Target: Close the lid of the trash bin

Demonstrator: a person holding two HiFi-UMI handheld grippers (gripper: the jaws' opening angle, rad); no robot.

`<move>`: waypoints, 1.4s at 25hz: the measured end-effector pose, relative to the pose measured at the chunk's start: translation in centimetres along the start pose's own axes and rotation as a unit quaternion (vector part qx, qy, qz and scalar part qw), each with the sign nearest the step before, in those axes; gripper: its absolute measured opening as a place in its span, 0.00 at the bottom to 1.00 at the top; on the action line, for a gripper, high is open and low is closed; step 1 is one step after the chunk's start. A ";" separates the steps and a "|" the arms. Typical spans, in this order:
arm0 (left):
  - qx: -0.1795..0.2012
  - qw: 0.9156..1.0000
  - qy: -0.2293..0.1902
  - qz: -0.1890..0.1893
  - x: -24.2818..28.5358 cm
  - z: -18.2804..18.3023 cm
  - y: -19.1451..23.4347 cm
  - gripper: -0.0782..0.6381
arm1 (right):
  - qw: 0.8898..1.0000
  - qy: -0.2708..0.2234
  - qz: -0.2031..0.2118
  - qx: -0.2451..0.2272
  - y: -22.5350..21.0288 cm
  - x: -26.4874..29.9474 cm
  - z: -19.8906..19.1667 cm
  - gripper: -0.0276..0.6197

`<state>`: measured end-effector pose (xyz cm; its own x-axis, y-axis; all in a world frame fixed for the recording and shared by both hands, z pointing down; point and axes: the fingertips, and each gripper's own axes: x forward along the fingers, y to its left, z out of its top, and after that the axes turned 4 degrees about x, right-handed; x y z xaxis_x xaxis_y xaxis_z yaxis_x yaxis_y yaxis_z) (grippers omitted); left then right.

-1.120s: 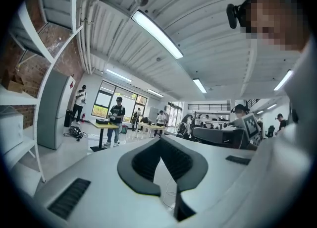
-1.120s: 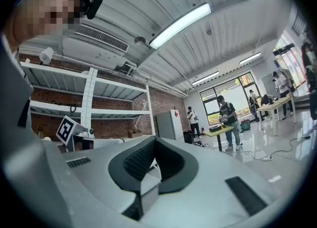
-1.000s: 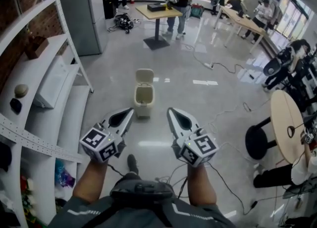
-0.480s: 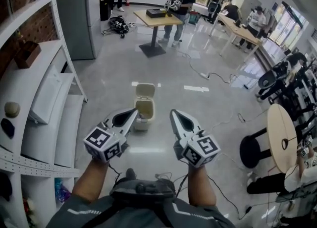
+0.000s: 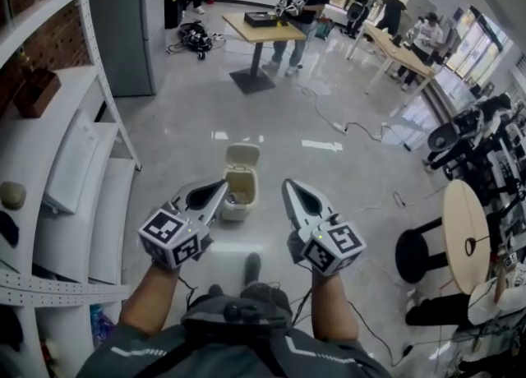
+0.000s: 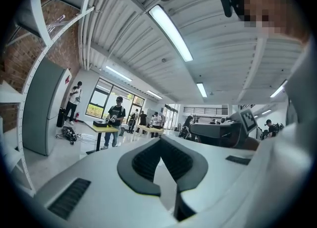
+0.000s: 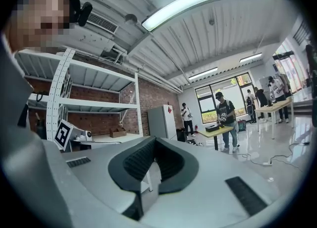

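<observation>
The trash bin point(image 5: 237, 191) stands on the glossy floor just ahead of you. In the head view it shows between the two gripper tips and beyond them. Its lid point(image 5: 244, 154) is up, leaning back on the far side, so the mouth is open and the task is not yet done.

Your left gripper point(image 5: 219, 189) and right gripper point(image 5: 288, 186) are both held out at about the same height, well clear of the bin. Each has its jaws pressed together with nothing between them. Neither gripper view shows the bin; both look out across the room.

You likely need no grasp here. Step in, lower one gripper past the lid's top edge and draw the lid toward you until it drops onto the rim. The bin looks light and the floor slick, so rest the other gripper against the near wall to stop it sliding. Mind the shelving rack point(image 5: 78, 163) on your left.
</observation>
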<state>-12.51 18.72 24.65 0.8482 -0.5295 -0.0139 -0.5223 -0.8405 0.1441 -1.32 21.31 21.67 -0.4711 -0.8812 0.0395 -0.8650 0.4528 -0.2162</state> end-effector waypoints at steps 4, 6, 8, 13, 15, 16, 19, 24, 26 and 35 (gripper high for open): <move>0.004 1.000 0.007 0.002 2.2 -0.2 1.8 0.11 | 1.000 -0.010 0.005 0.008 -2.4 2.2 0.2 0.06; 0.010 1.000 0.009 0.004 3.6 0.0 2.8 0.11 | 1.000 -0.019 0.007 0.015 -3.8 3.3 0.5 0.06; 0.015 1.000 0.012 0.007 5.1 0.3 3.7 0.11 | 1.000 -0.021 0.010 0.013 -5.2 4.3 1.2 0.06; 0.019 1.000 0.015 0.015 10.3 0.8 6.1 0.11 | 1.000 -0.027 0.016 -0.002 -10.1 7.0 3.1 0.06; 0.019 0.999 0.015 0.020 12.6 1.1 7.3 0.11 | 0.999 -0.028 0.020 -0.008 -12.3 8.4 3.6 0.06; 0.018 0.999 0.015 0.024 13.7 1.3 7.9 0.11 | 0.999 -0.026 0.023 -0.011 -13.3 9.1 3.8 0.06; 0.015 0.999 0.012 0.032 17.2 1.8 9.6 0.11 | 0.999 -0.020 0.033 -0.009 -16.2 11.1 4.6 0.06; 0.014 0.999 0.013 0.048 21.3 2.1 11.8 0.11 | 0.998 -0.021 0.054 -0.004 -20.6 13.8 5.5 0.06; 0.016 0.998 0.018 0.054 22.6 2.2 12.5 0.11 | 0.998 -0.018 0.059 0.003 -22.1 15.0 5.4 0.06; 0.013 0.998 0.026 0.047 25.9 2.6 16.8 0.11 | 0.999 -0.009 0.047 0.014 -25.0 19.8 5.7 0.06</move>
<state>0.48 -9.46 24.15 0.7984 -0.6002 0.0493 -0.6014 -0.7904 0.1163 11.94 -8.17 22.33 -0.5466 -0.8374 -0.0007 -0.8117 0.5301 -0.2452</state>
